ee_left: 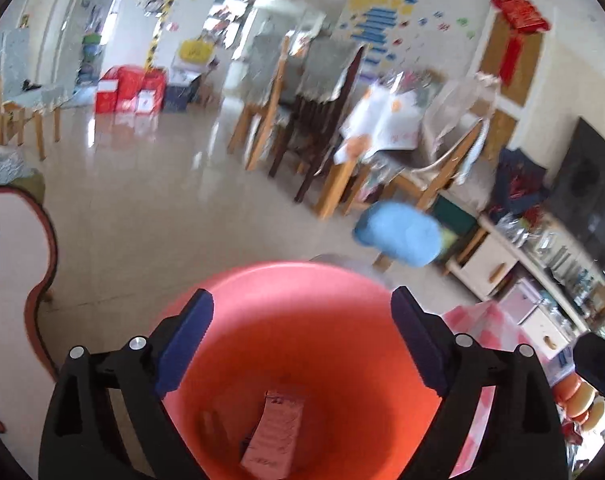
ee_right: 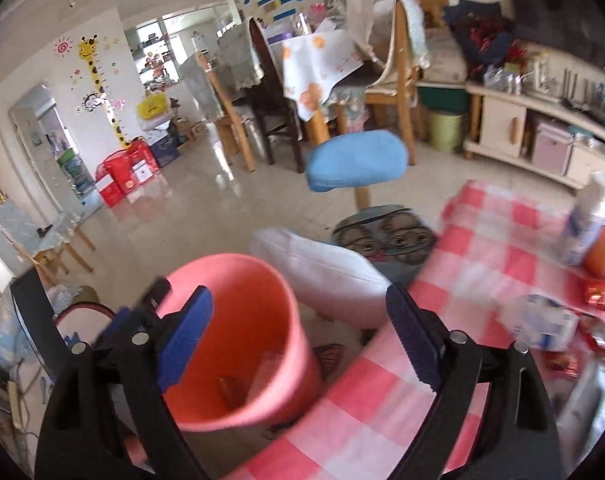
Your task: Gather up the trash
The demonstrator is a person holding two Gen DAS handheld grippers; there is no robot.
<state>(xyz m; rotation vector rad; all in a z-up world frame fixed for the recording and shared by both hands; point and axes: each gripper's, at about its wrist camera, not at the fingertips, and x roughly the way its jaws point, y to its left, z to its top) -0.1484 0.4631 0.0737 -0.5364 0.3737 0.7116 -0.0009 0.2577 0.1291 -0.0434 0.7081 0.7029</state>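
Salmon-pink bin sits beside the checked counter; left tool gapes empty above it, right tool likewise; blurred wrappers lie inside; counter litter indistinct.

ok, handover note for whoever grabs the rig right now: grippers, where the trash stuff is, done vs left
Left gripper: open, empty, hanging over the mouth of the pink bin.
Right gripper: open, empty, between the bin and the checkered table.
Done: a printed paper wrapper and a small brown scrap already lie in the bin.
Left: on the table's right side, a crumpled white-blue pack and red wrappers beside it.
A white bottle and an orange item also stand there; can't tell whether they count as trash.
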